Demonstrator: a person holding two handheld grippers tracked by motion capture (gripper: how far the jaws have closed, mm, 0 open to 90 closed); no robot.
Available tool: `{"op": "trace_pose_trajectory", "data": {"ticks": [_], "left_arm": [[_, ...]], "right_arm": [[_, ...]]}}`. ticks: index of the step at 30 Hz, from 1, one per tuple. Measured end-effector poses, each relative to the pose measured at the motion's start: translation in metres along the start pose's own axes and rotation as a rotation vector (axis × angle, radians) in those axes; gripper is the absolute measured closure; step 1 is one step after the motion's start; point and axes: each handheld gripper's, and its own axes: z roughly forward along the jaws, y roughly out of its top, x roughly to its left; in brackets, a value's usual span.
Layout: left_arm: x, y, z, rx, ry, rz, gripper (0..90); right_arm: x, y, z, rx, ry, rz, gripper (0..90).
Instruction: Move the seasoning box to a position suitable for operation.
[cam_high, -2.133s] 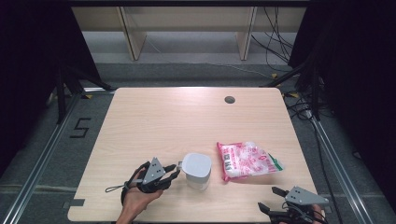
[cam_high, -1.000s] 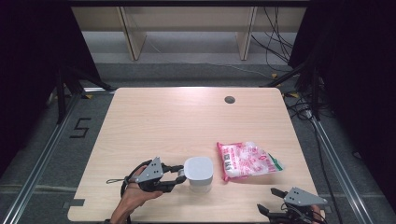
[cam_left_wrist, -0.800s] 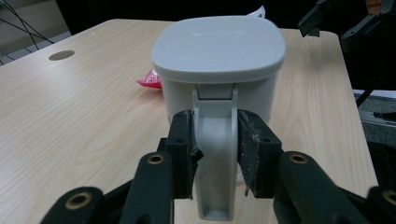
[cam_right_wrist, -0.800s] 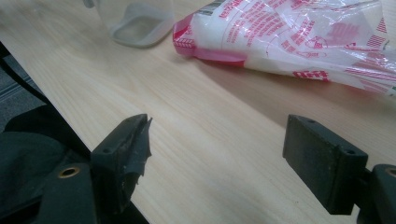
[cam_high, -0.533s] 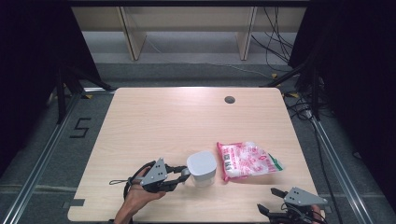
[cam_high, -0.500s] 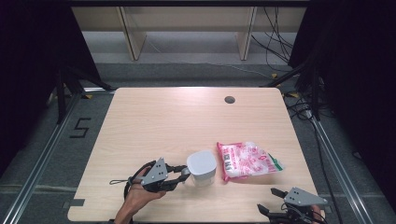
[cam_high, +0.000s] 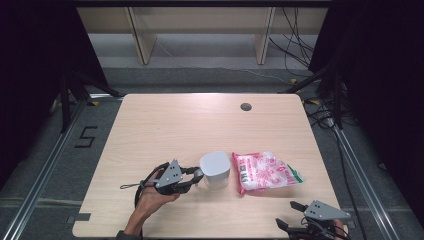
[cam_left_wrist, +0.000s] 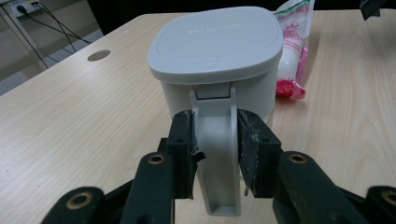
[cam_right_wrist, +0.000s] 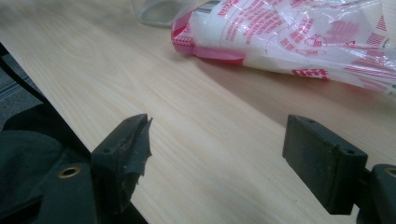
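Two tongs sit near the bench's (cam_high: 150, 120) front edge: left tongs (cam_left_wrist: 214, 140) clamped on the jug's (cam_left_wrist: 219, 60) handle (cam_left_wrist: 215, 154), right tongs (cam_right_wrist: 217, 154) apart at the front right corner.

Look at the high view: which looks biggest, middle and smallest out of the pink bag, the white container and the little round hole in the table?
1. Pink bag, widest spread.
2. White container, clearly smaller than the bag.
3. Round hole, smallest by far, though it sits farther from the camera.
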Motion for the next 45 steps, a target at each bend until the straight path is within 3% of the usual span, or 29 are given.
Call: {"op": "trace_pose_trajectory", "data": {"ticks": [1, 5, 7, 8, 9, 10, 12, 13, 15, 16, 18, 20, 21, 22, 23, 25, 27, 31, 33, 35, 36, 38, 41, 43, 45], "left_arm": [[0.001, 0.000, 0.000, 0.005, 0.008, 0.011, 67.1], [0.005, -0.002, 0.000, -0.002, 0.018, 0.016, 66.6], [0.007, -0.001, 0.002, 0.019, 0.036, 0.033, 65.7], [0.007, -0.002, 0.003, 0.040, 0.061, 0.028, 66.0], [0.009, -0.004, 0.004, 0.046, 0.073, 0.021, 66.7], [0.010, -0.008, 0.005, 0.026, 0.066, -0.016, 66.7], [0.011, -0.008, 0.005, 0.022, 0.067, -0.012, 66.9], [0.011, -0.008, 0.005, 0.018, 0.065, -0.014, 67.0], [0.012, -0.008, 0.005, 0.022, 0.068, -0.019, 67.1], [0.013, -0.008, 0.005, 0.028, 0.079, -0.002, 67.1], [0.015, -0.010, 0.006, 0.027, 0.092, -0.034, 67.7], [0.016, -0.011, 0.006, 0.030, 0.088, -0.041, 67.8], [0.016, -0.010, 0.006, 0.028, 0.085, -0.016, 67.8], [0.015, -0.010, 0.006, 0.029, 0.090, -0.028, 67.8], [0.015, -0.010, 0.006, 0.029, 0.090, -0.028, 67.9], [0.017, -0.010, 0.006, 0.027, 0.079, -0.014, 67.8], [0.015, -0.011, 0.006, 0.024, 0.086, -0.049, 67.7], [0.015, -0.010, 0.006, 0.014, 0.073, -0.065, 66.3], [0.016, -0.009, 0.004, 0.014, 0.060, -0.065, 58.4], [0.013, -0.008, 0.003, 0.027, 0.049, -0.104, 54.3], [0.012, -0.008, 0.004, 0.033, 0.045, -0.118, 50.8], [0.012, -0.009, 0.004, 0.058, 0.049, -0.137, 43.6], [0.011, -0.008, 0.004, 0.057, 0.057, -0.143, 41.3], [0.010, -0.006, 0.001, 0.060, 0.062, -0.181, 35.6], [0.010, -0.005, -0.002, 0.060, 0.061, -0.182, 33.9]], "right_arm": [[0.000, 0.000, 0.001, 0.007, 0.031, 0.009, 24.0], [0.001, 0.000, 0.000, 0.016, 0.024, 0.007, 24.0], [0.001, 0.000, -0.001, 0.019, 0.028, 0.011, 24.0], [0.001, 0.000, 0.000, 0.017, 0.017, 0.008, 24.0], [0.001, 0.000, 0.000, 0.020, 0.035, 0.014, 24.0], [0.001, 0.000, -0.001, 0.021, 0.024, 0.011, 24.0], [0.004, 0.000, -0.001, 0.023, 0.034, 0.040, 24.1], [0.001, 0.000, 0.000, 0.016, 0.031, 0.014, 24.2], [0.001, 0.000, 0.000, 0.022, 0.034, 0.017, 24.1], [0.001, 0.000, 0.000, 0.022, 0.034, 0.017, 24.1], [0.003, 0.000, 0.000, 0.017, 0.025, 0.026, 24.1], [0.001, 0.000, 0.000, 0.019, 0.024, 0.009, 24.1], [0.002, 0.000, -0.001, 0.019, 0.026, 0.014, 24.1], [0.002, 0.000, 0.000, 0.020, 0.019, 0.023, 24.1], [0.000, 0.000, 0.001, 0.015, 0.026, -0.003, 24.1], [0.003, 0.000, -0.001, 0.024, 0.031, 0.041, 24.1], [0.001, 0.000, 0.000, 0.018, 0.026, 0.010, 24.1], [0.000, 0.000, -0.001, 0.022, 0.035, 0.016, 24.1], [0.000, -0.001, -0.001, 0.017, 0.037, 0.015, 24.1], [0.001, -0.001, -0.001, 0.018, 0.033, 0.038, 24.1], [-0.001, -0.001, -0.001, 0.000, 0.013, 0.004, 24.0], [-0.001, -0.001, 0.000, 0.002, 0.021, 0.008, 24.0], [-0.002, -0.001, -0.001, 0.005, 0.018, 0.007, 24.0], [-0.001, -0.002, -0.001, 0.001, 0.010, 0.023, 24.0], [-0.002, -0.002, -0.002, -0.006, 0.014, 0.010, 24.0]]}}
